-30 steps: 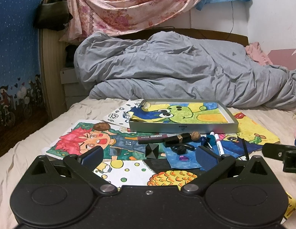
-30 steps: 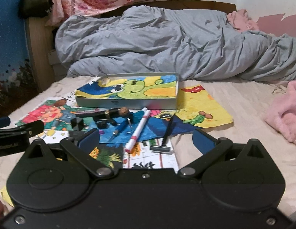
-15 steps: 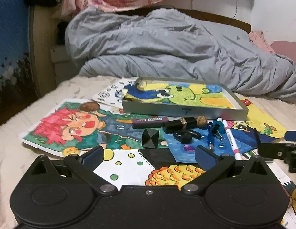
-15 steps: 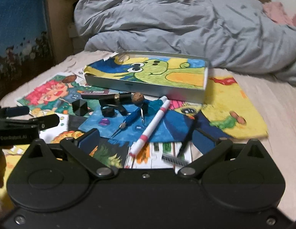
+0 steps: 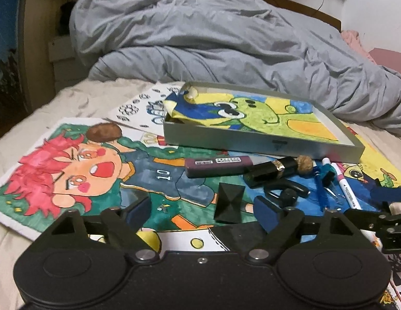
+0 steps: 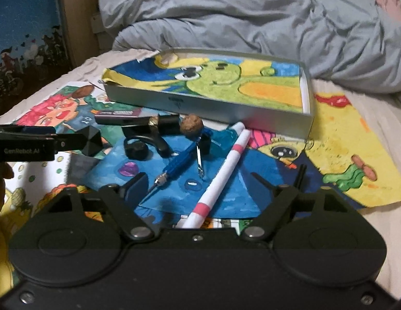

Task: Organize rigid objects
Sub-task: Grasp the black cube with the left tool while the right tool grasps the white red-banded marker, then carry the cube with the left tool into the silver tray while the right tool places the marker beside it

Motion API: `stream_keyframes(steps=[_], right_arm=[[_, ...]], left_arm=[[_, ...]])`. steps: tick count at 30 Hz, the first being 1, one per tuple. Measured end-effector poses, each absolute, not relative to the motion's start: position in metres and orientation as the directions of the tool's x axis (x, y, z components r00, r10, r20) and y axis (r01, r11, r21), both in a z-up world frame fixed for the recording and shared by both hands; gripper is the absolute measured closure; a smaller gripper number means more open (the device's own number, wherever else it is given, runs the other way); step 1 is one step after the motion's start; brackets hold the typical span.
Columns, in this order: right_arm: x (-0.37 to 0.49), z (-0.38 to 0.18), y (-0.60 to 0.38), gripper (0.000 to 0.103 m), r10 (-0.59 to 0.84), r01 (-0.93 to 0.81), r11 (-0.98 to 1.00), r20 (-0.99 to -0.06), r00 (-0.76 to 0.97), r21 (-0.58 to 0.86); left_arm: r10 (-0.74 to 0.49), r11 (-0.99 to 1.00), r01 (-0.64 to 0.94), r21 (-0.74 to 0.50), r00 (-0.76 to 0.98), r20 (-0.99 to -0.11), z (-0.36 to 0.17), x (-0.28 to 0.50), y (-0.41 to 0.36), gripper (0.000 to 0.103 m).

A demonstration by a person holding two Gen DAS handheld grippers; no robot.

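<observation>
Both grippers have dropped closer to the clutter in front of the shallow grey metal tray (image 6: 208,108), jaws closing. Between the left gripper's (image 5: 203,210) pads stands a black faceted block (image 5: 229,202), untouched and ungrasped. Straddled by the right gripper (image 6: 208,188) (nothing gripped) lies a white marker with pink bands (image 6: 221,178), beside a blue-handled screwdriver (image 6: 178,166), nearer than the tray.

White marker (image 6: 221,180) — between closing jaws
</observation>
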State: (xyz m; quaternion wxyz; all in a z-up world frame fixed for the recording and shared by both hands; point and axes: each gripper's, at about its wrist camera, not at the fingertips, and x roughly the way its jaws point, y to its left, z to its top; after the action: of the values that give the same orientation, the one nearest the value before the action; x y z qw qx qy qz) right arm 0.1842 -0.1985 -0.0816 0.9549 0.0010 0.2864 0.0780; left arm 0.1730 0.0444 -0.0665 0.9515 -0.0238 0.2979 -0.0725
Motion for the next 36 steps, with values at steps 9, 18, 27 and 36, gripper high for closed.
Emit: stream_keyframes(steps=[9, 18, 27, 36], right_arm=[[0.189, -0.094, -0.191, 0.053, 0.131, -0.113, 0.991, -0.559, 0.819, 0.066], [0.181, -0.096, -0.182, 0.08, 0.109, -0.096, 0.994, -0.558, 0.823, 0.052], [0.172, -0.094, -0.182, 0.096, 0.096, -0.073, 0.995, -0.555, 0.827, 0.064], [0.156, -0.089, -0.175, 0.097, 0.051, -0.083, 0.996, -0.515, 0.856, -0.039]], left_arm=[[-0.225, 0.973, 0.209, -0.097, 0.774, -0.591, -0.079, 0.19, 0.032, 0.049], [-0.25, 0.964, 0.254, -0.079, 0.762, -0.597, -0.08, 0.187, 0.021, 0.075], [-0.234, 0.966, 0.257, -0.043, 0.784, -0.575, -0.072, 0.173, 0.007, 0.076], [-0.241, 0.962, 0.27, -0.026, 0.804, -0.544, -0.051, 0.154, -0.007, 0.076]])
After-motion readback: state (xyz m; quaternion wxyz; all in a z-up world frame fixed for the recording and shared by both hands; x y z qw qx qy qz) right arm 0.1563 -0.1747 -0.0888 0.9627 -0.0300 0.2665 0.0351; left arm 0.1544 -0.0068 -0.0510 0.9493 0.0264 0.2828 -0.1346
